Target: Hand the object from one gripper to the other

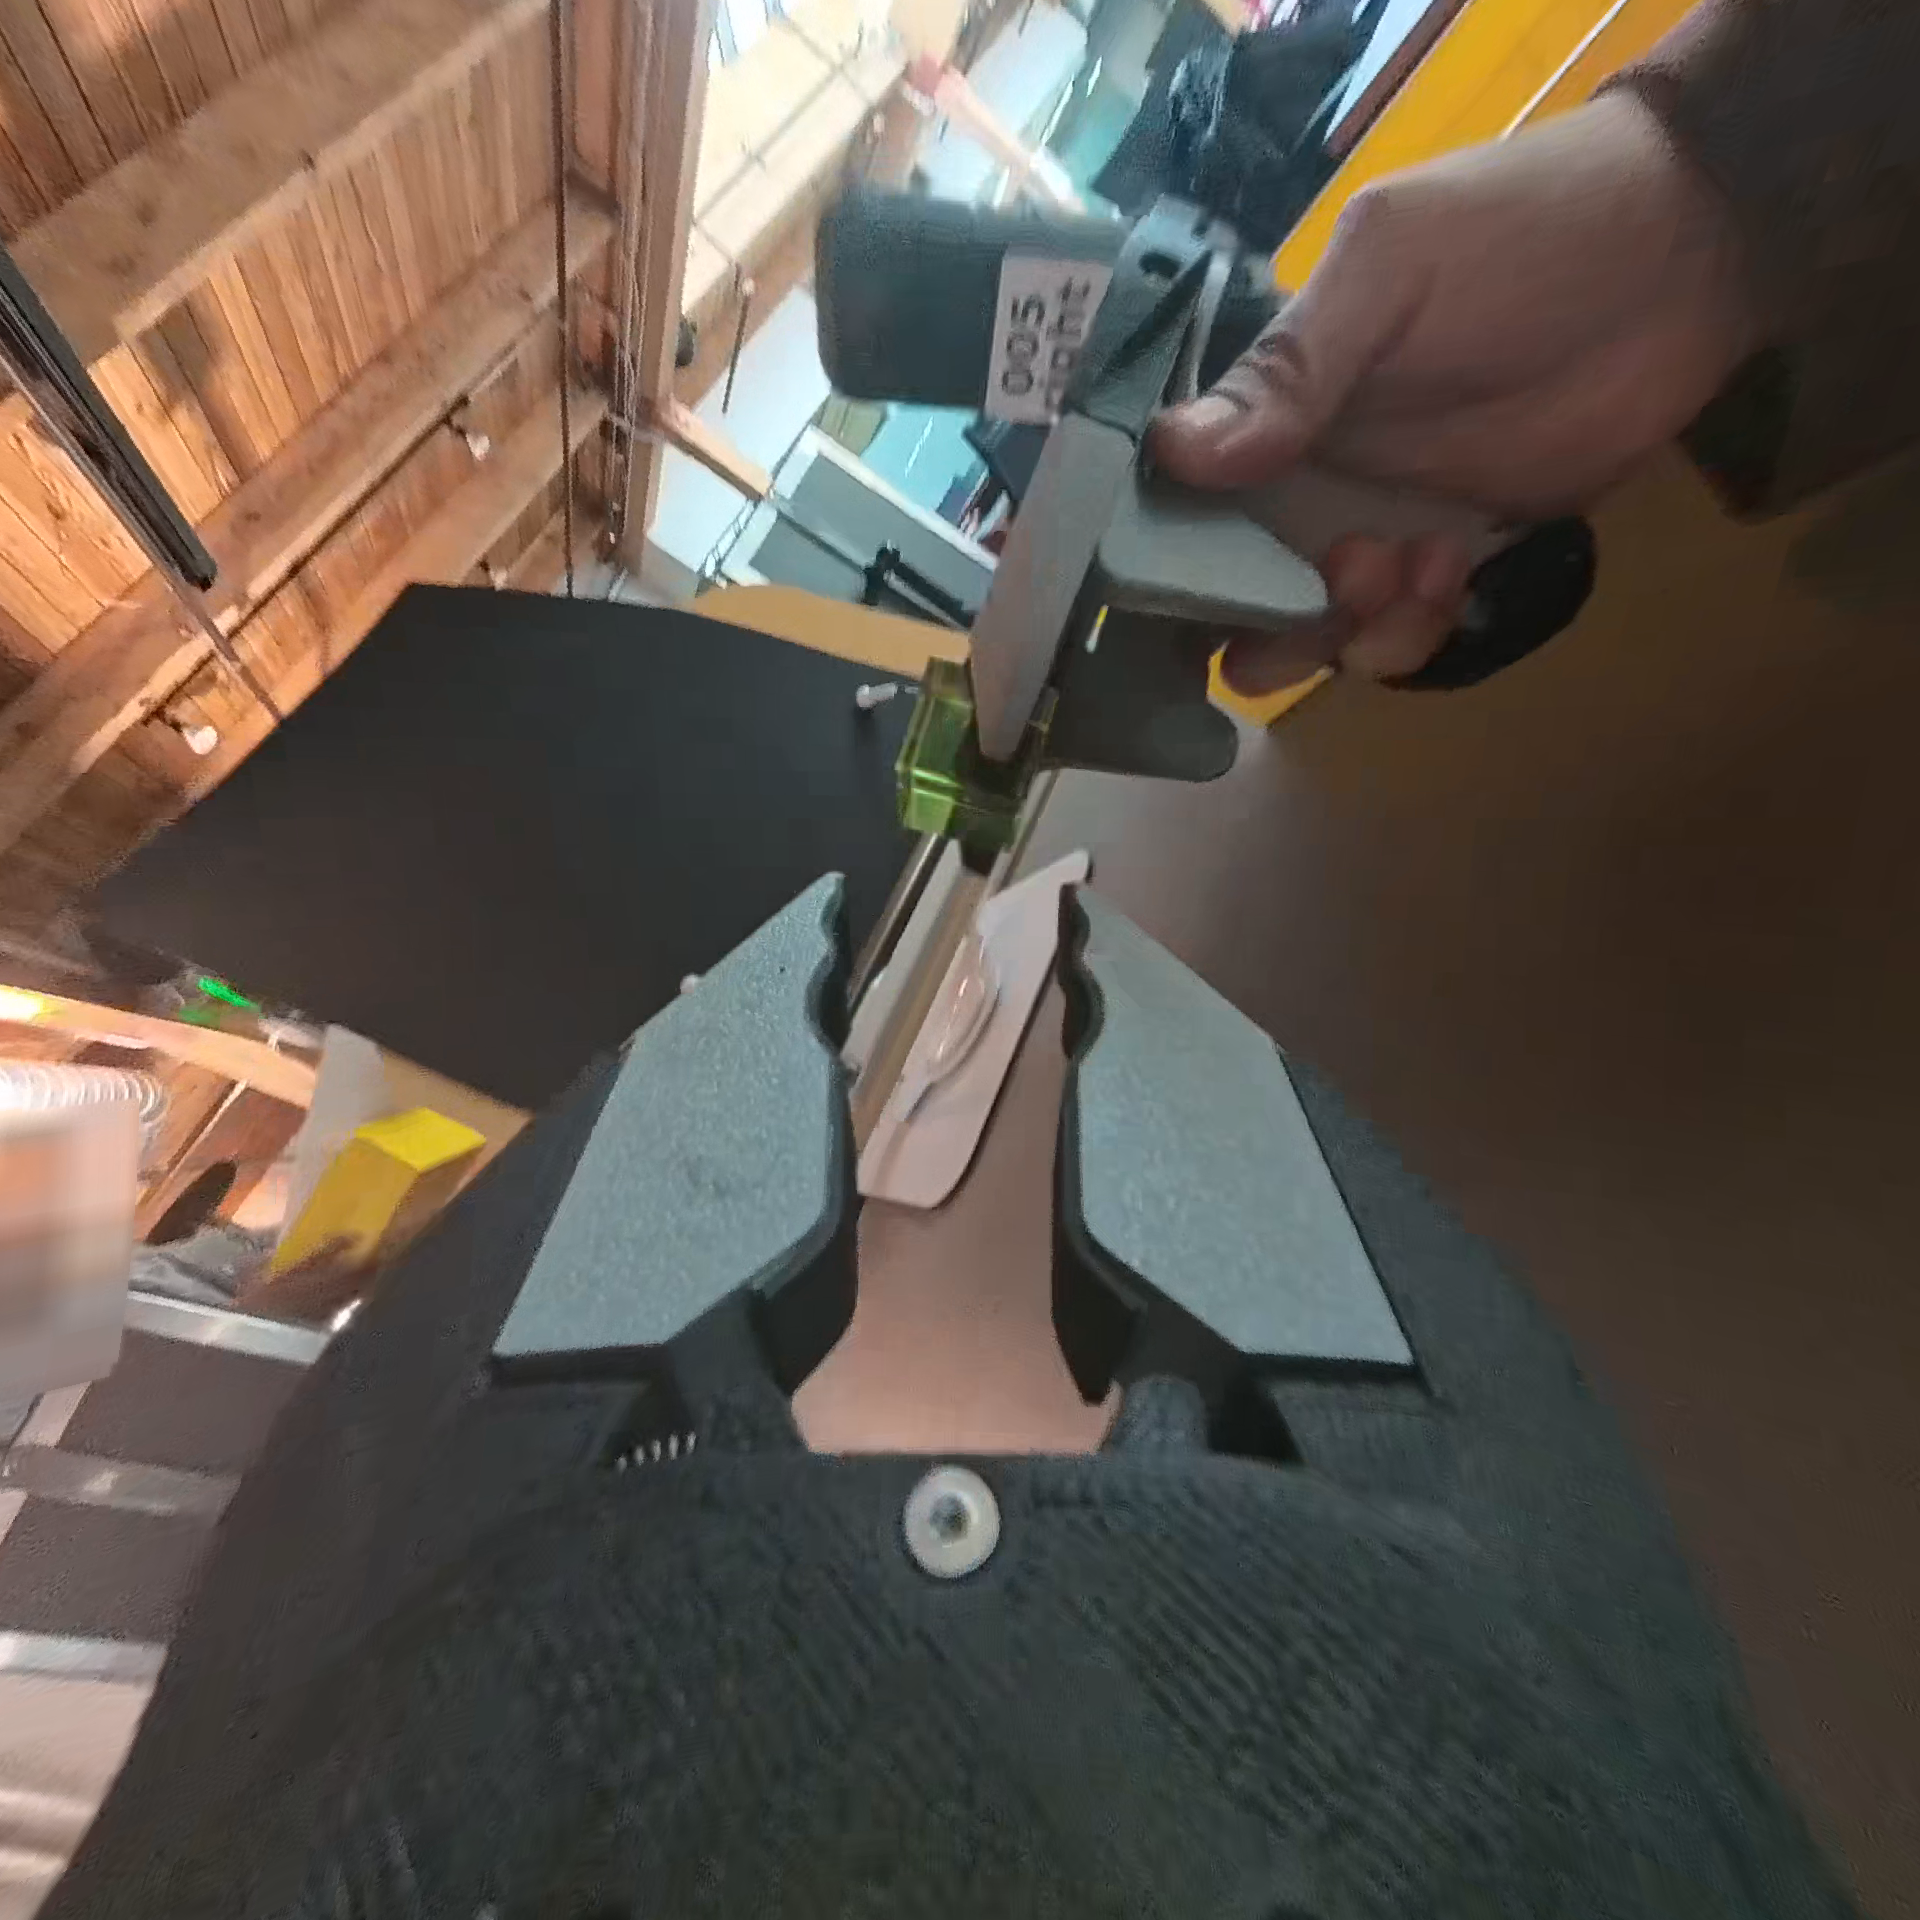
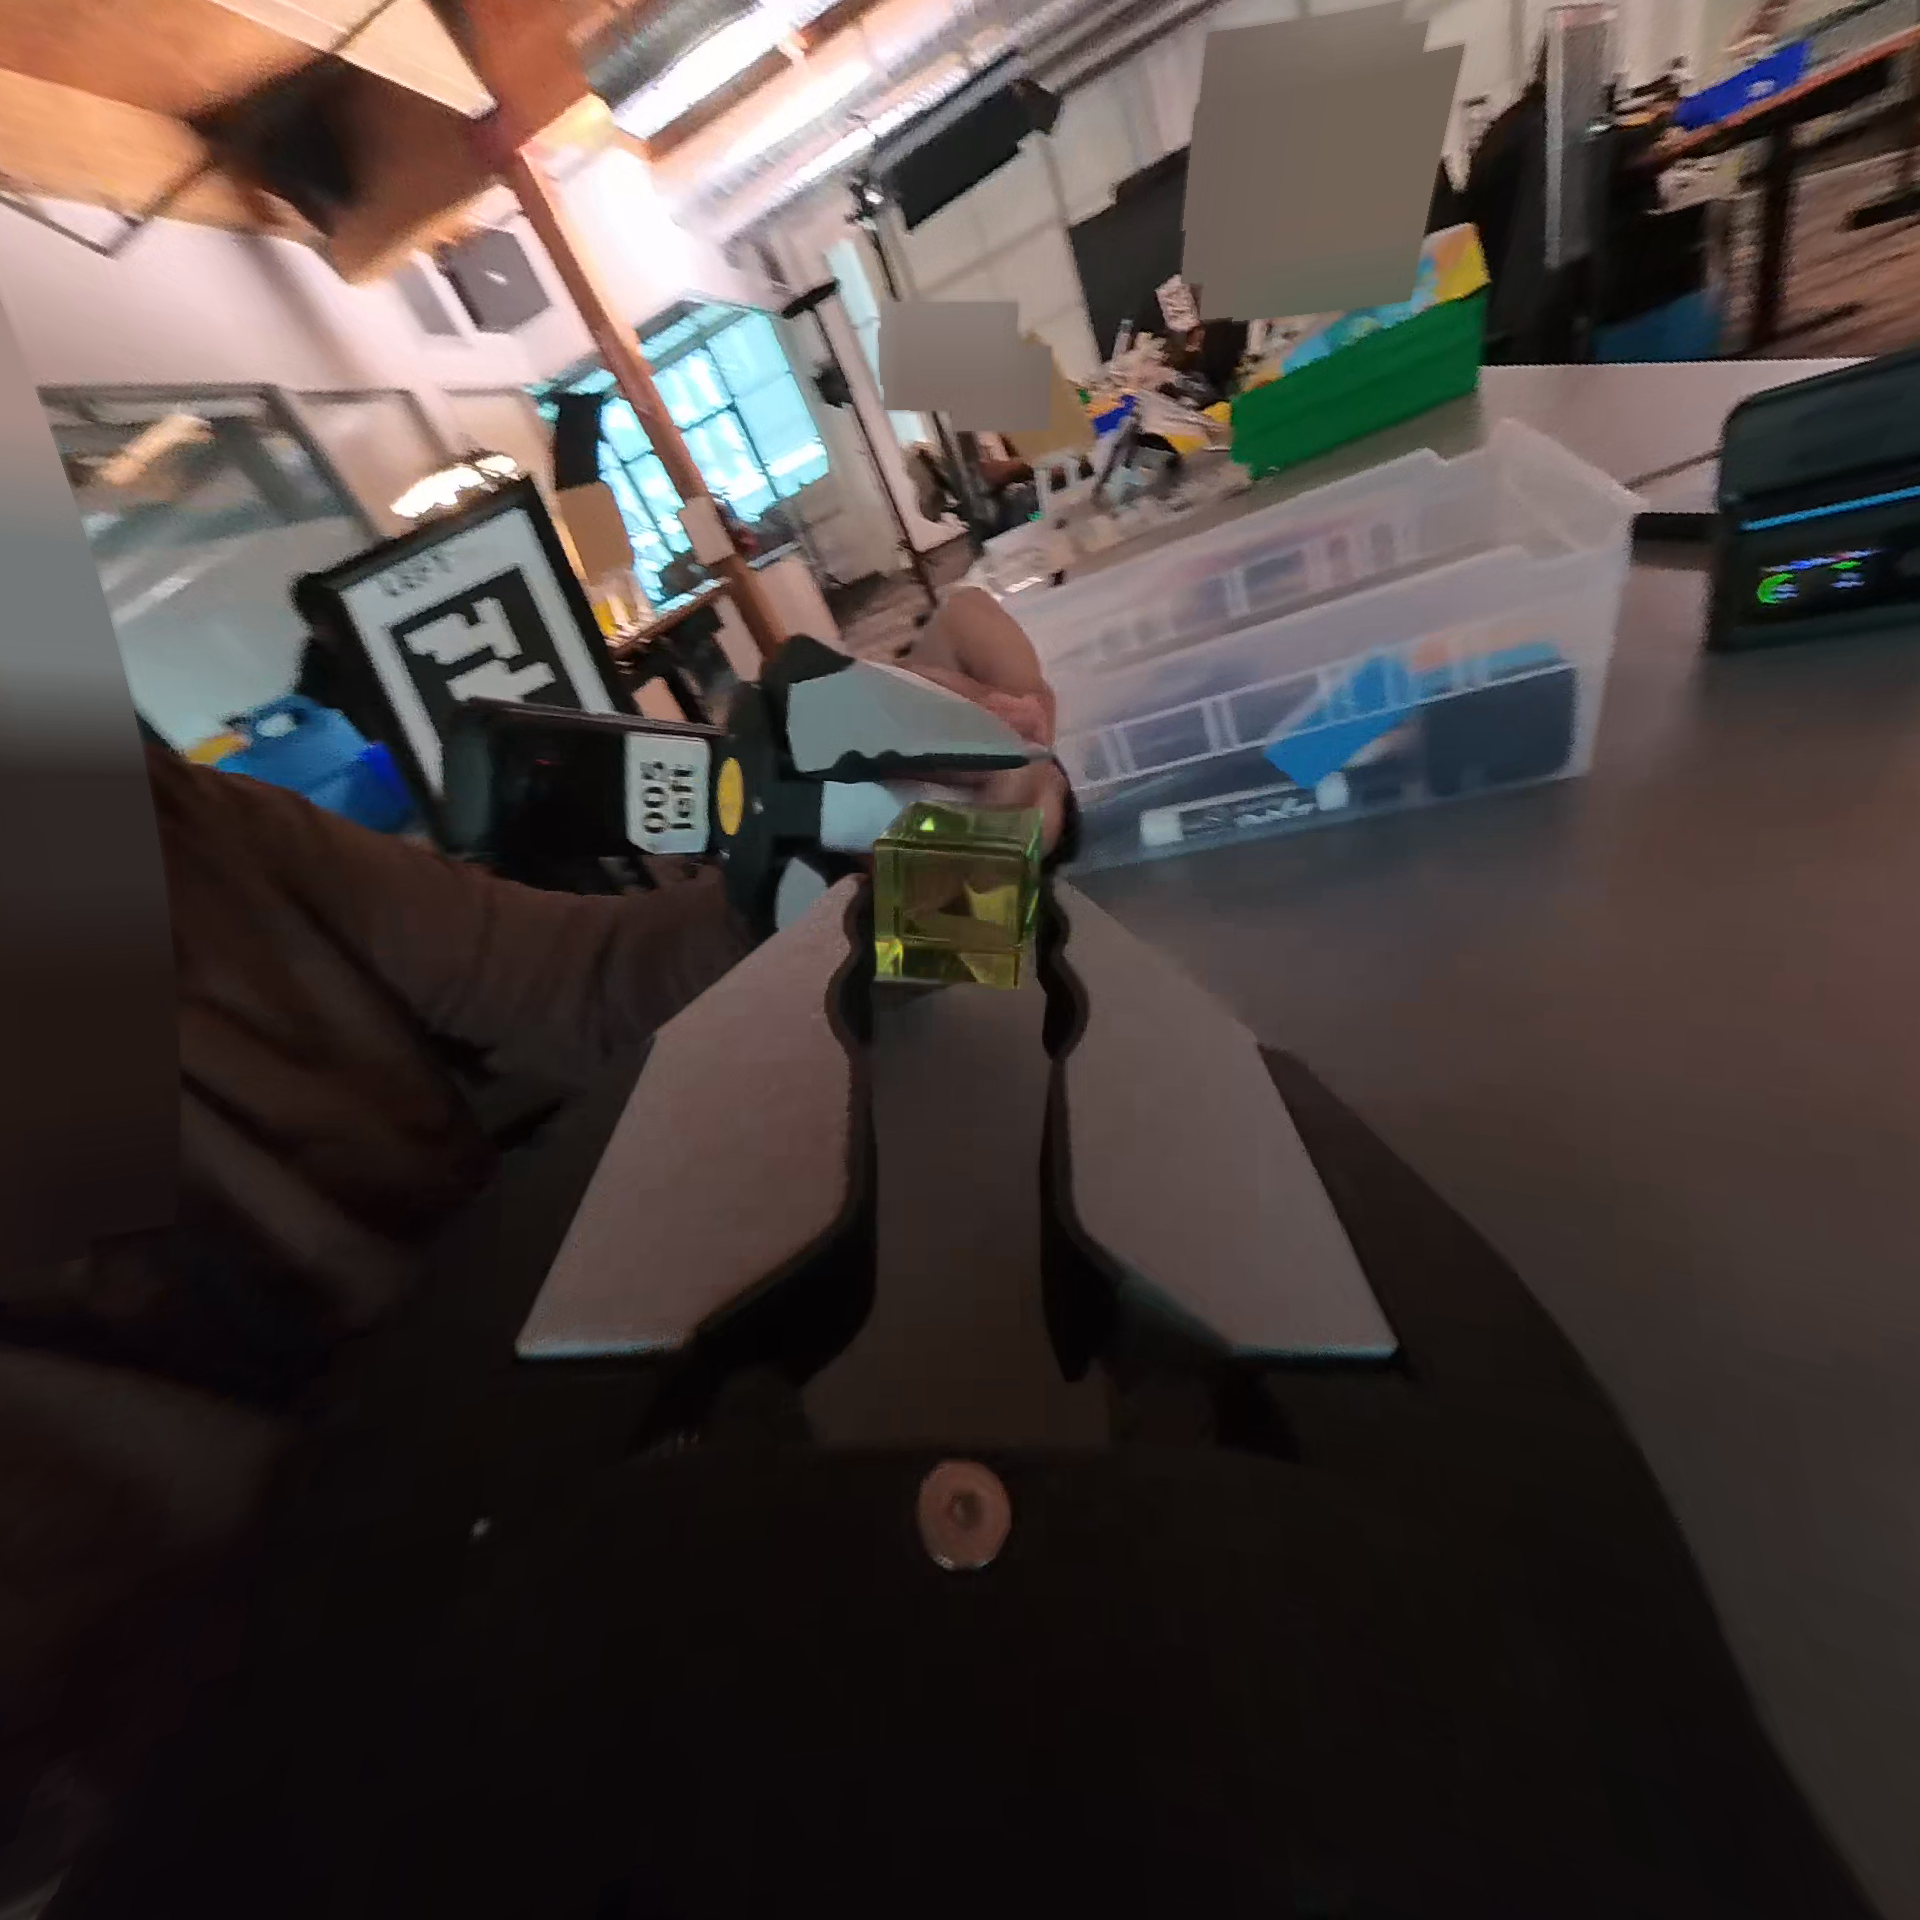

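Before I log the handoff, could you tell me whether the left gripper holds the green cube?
No, the green cube sits clamped in the right gripper.

Your left gripper [image 1: 956,935] has a textured black body, a silver screw [image 1: 951,1520] at its centre, and two flat grey fingers [image 1: 717,1101] with wavy black inner edges. Your right gripper [image 2: 956,956] matches it and wears a white label [image 1: 1044,338]. Your sleeves [image 2: 343,987] are dark brown.

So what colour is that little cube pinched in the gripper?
See-through yellow-green. The cube shows best in the right wrist view, between the right gripper's fingertips.
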